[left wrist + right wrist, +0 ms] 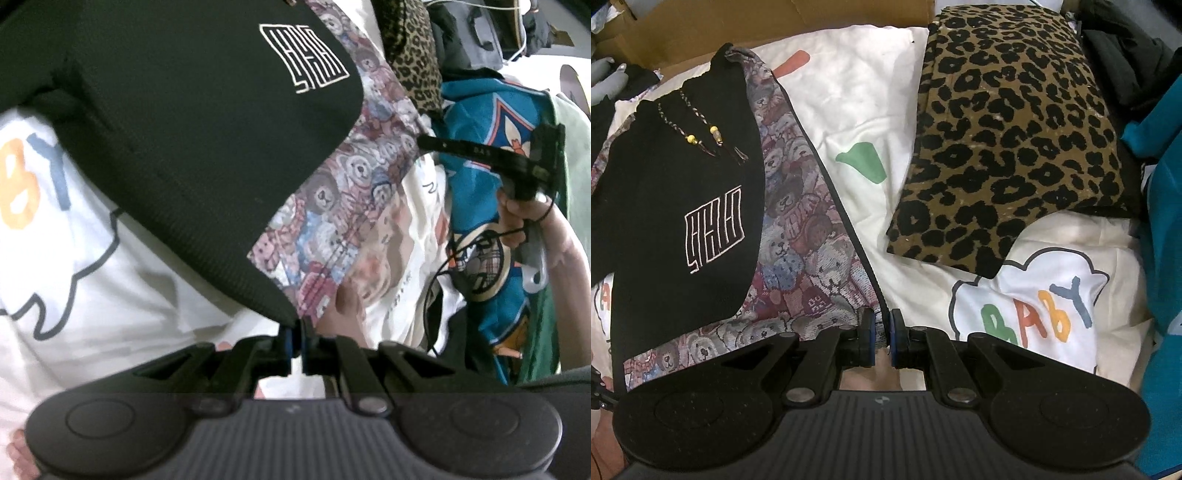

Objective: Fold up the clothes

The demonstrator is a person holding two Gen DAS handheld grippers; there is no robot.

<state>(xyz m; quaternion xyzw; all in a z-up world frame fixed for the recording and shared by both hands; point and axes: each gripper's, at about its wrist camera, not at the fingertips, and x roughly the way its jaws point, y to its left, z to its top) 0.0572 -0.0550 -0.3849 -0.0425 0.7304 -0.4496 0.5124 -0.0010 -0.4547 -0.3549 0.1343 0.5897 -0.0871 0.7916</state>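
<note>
White bedding (849,110) partly hidden under leopard-print cushion (1015,140), teal garment (1160,229) cut off

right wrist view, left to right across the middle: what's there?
Black hoodie → teddy-bear print fabric → white quilt with a green patch → leopard-print cushion → teal garment at the right edge.

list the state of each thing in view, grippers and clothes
left gripper: shut on the hem corner of the black hoodie
right gripper: shut on the dark edge of the teddy bear panel
black hoodie: spread out, teddy bear panel showing beside it, drawstrings loose on the chest
leopard print garment: folded flat on the white bedding
teal garment: crumpled, unfolded
</note>
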